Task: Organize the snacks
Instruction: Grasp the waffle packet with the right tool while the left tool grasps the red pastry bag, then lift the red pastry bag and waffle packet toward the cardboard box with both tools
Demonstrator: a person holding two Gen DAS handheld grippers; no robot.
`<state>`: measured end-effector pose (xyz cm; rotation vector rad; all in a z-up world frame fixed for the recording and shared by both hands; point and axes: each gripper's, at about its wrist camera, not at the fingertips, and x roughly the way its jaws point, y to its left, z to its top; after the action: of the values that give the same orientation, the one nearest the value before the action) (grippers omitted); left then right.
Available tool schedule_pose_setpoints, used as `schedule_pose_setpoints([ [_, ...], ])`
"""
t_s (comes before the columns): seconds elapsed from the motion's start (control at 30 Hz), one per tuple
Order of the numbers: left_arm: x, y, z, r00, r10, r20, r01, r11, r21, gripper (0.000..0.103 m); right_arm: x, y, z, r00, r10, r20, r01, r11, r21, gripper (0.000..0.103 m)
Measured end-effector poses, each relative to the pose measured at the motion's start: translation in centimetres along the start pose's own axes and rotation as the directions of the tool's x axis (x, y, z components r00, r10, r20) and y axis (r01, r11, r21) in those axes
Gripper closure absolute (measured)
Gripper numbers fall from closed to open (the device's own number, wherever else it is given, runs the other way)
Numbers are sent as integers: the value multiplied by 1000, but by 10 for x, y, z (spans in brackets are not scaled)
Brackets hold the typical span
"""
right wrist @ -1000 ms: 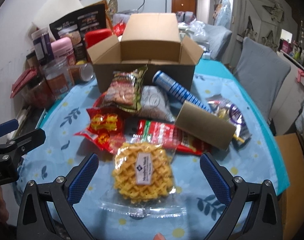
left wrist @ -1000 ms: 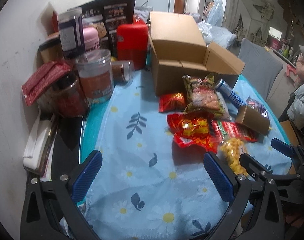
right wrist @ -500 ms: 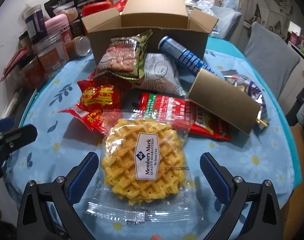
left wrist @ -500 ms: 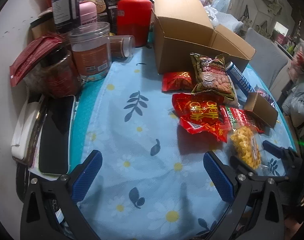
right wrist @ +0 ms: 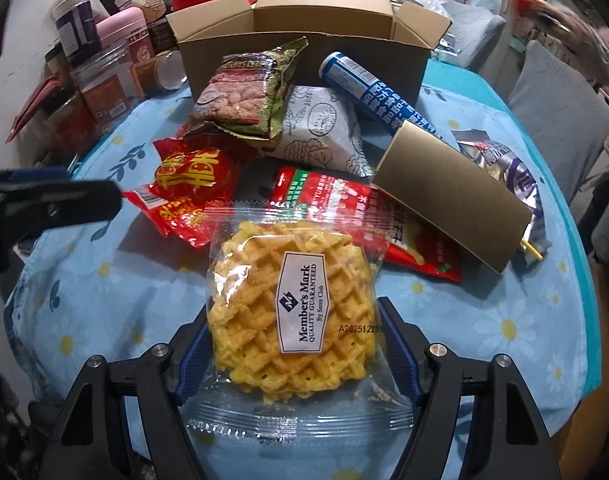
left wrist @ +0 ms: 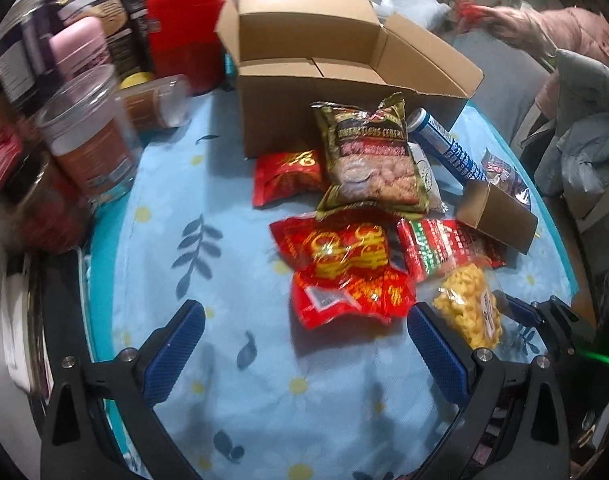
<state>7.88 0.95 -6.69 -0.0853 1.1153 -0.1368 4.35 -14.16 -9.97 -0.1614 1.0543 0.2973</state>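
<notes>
Looking through the left wrist view: left tongs (left wrist: 304,354) released, jaws wide apart, nothing between them, hovering over bare blue floral cloth on the surface (left wrist: 224,264). Red snack bag (left wrist: 346,270) lies just ahead of the right pad. Open cardboard box (left wrist: 328,68) sits at the back, green-gold snack bag (left wrist: 370,160) leaning in front of it. Jars (left wrist: 88,136) crowd the left edge.

Right wrist view: right tongs (right wrist: 294,350) closing around the waffle packet (right wrist: 290,300), blue pads at both sides of its wrapper; firm contact, cannot tell. Packet lies flat on the surface, nearest item in the pile, overlapping the red-green bag (right wrist: 344,200). Gold box (right wrist: 450,196) lies to the right, blue tube (right wrist: 364,88) behind.
</notes>
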Motion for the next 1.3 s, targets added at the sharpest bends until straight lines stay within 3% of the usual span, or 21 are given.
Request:
schedule_pose_setpoints([
  [0.43, 61, -15, 29, 989, -38, -145, 43, 999, 28, 0, 2, -1, 2, 1000, 8, -8, -8, 1000, 4, 28],
  [0.53, 69, -18, 32, 989, -26, -144, 34, 998, 48, 0, 3, 0, 2, 1000, -8, -7, 8, 1000, -8, 27],
  [0.7, 79, -21, 33, 990, -25, -136, 36, 996, 77, 21, 6, 3, 3, 1000, -24, -4, 23, 1000, -21, 27],
  [0.87, 78, -19, 32, 993, -36, -112, 47, 994, 102, 29, 6, 2, 3, 1000, -21, -1, 21, 1000, -10, 27],
  [1.3, 70, -5, -4, 991, -47, -125, 60, 993, 101, 29, 2, 6, 0, 1000, 23, 5, -23, 999, -22, 27],
])
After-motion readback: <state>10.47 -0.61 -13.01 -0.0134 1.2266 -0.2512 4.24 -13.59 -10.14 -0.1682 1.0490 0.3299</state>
